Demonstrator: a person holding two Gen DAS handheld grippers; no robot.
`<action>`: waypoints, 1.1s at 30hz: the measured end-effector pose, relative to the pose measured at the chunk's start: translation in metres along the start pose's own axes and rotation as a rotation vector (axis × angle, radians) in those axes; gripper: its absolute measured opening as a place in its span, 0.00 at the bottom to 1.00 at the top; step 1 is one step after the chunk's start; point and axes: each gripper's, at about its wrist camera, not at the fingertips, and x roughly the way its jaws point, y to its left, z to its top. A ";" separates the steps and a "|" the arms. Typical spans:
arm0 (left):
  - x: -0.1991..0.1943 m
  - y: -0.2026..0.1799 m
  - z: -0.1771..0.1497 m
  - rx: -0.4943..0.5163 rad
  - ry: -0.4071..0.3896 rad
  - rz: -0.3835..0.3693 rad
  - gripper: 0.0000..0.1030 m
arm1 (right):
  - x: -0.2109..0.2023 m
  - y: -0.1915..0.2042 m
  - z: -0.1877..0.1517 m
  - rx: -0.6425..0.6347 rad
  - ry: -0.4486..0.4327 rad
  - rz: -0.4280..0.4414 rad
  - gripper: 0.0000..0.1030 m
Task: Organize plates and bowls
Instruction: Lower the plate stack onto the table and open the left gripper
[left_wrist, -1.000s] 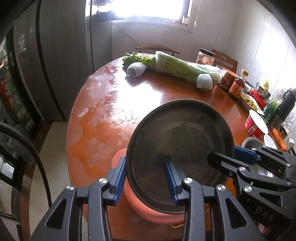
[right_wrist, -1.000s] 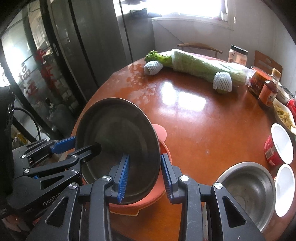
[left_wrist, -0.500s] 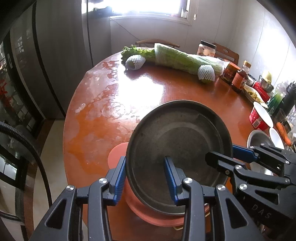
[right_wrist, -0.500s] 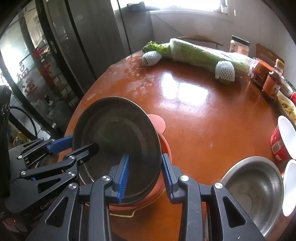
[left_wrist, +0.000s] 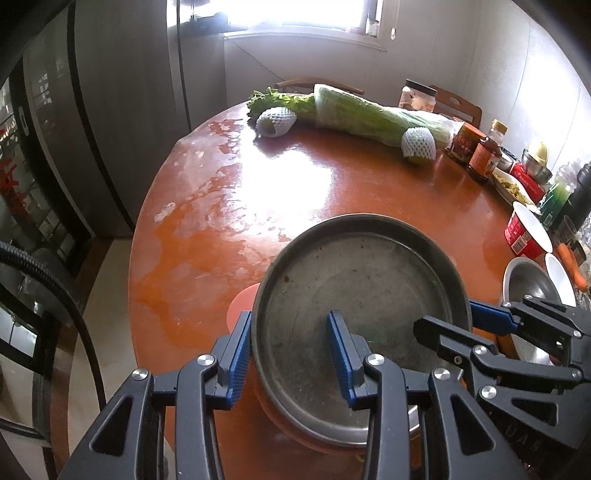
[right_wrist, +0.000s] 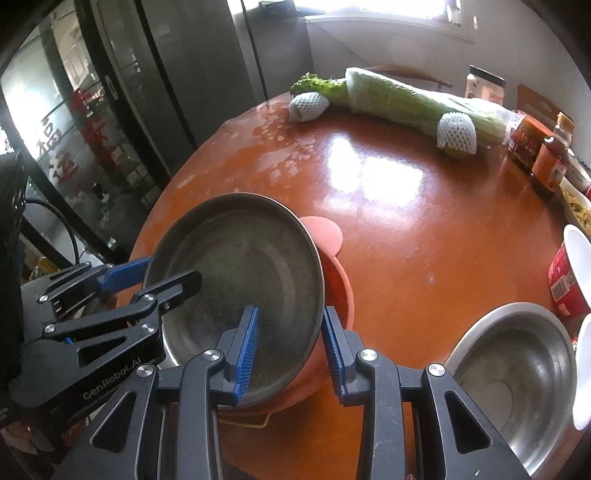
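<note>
Counter (left_wrist: 229, 236), round, reddish and glossy, under everything. Steel plate (left_wrist: 362, 291), tilted over pink bowl (right_wrist: 338, 291) near the front edge. Second steel bowl (right_wrist: 513, 376), empty, well apart to the right. Left tongs (left_wrist: 291, 354) clamped across the plate's left rim. Right tongs (right_wrist: 290, 350) clamped across its right rim, one pad inside, one outside.
</note>
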 end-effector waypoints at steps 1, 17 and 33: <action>0.000 0.000 0.000 0.000 -0.001 0.002 0.38 | 0.000 0.001 0.000 0.001 -0.001 -0.002 0.36; -0.001 0.002 -0.002 -0.011 -0.016 -0.001 0.40 | -0.003 0.000 -0.005 0.021 -0.028 0.005 0.40; -0.032 0.004 0.004 -0.045 -0.112 0.037 0.45 | -0.040 -0.011 -0.006 0.048 -0.110 -0.028 0.48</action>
